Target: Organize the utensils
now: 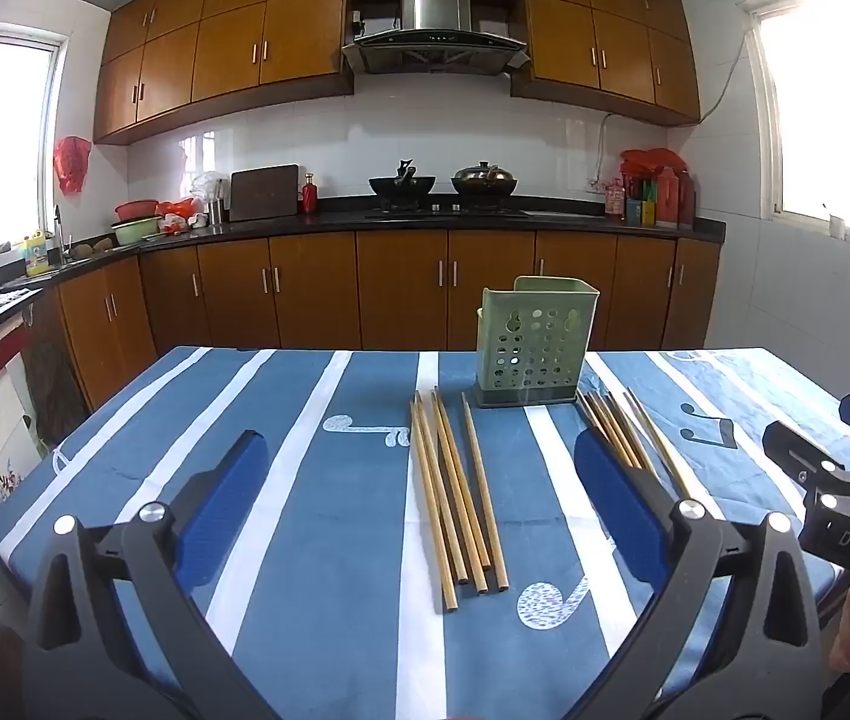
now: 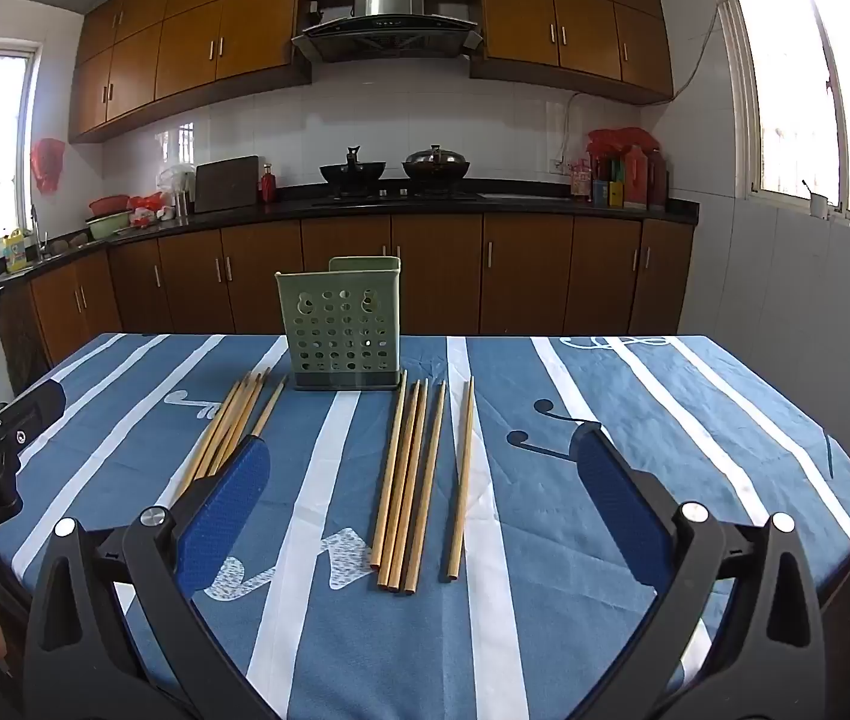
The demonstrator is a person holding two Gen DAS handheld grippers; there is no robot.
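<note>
Nothing looks sorted yet: both chopstick bundles, the left bundle (image 1: 455, 492) and the right bundle (image 2: 419, 480), lie flat on the tablecloth (image 1: 305, 540) before the seemingly empty green holder (image 1: 530, 342) (interior hidden), while the left gripper (image 1: 419, 510) and right gripper (image 2: 419, 504) hover agape, holding nothing.

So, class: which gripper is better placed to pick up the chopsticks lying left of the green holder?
Left. In its own view the left gripper is open with those chopsticks straight ahead between its fingers. From the open right gripper, they sit off to the side, partly behind one finger.
</note>
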